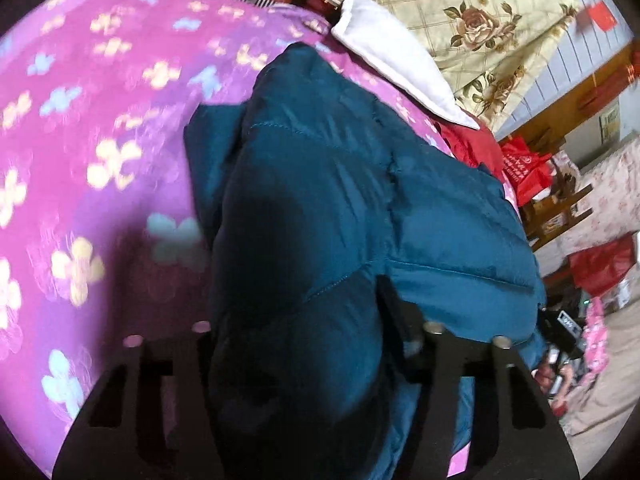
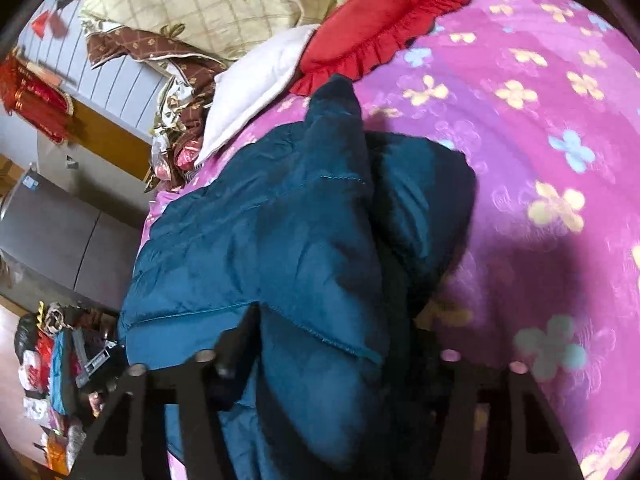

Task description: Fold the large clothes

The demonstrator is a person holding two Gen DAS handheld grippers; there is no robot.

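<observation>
Purple flowered bedspread (image 2: 540, 128); grey cabinet (image 2: 60, 236) beside.

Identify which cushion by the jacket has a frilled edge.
The red cushion: a ruffle runs round its edge. The white cushion beside it is plain-edged.

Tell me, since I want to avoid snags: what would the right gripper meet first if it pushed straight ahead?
More of the teal puffer jacket, whose fold already fills the right gripper. Beyond it lies the pink flowered blanket, then probably the red ruffled pillow; depth is unclear.
</observation>
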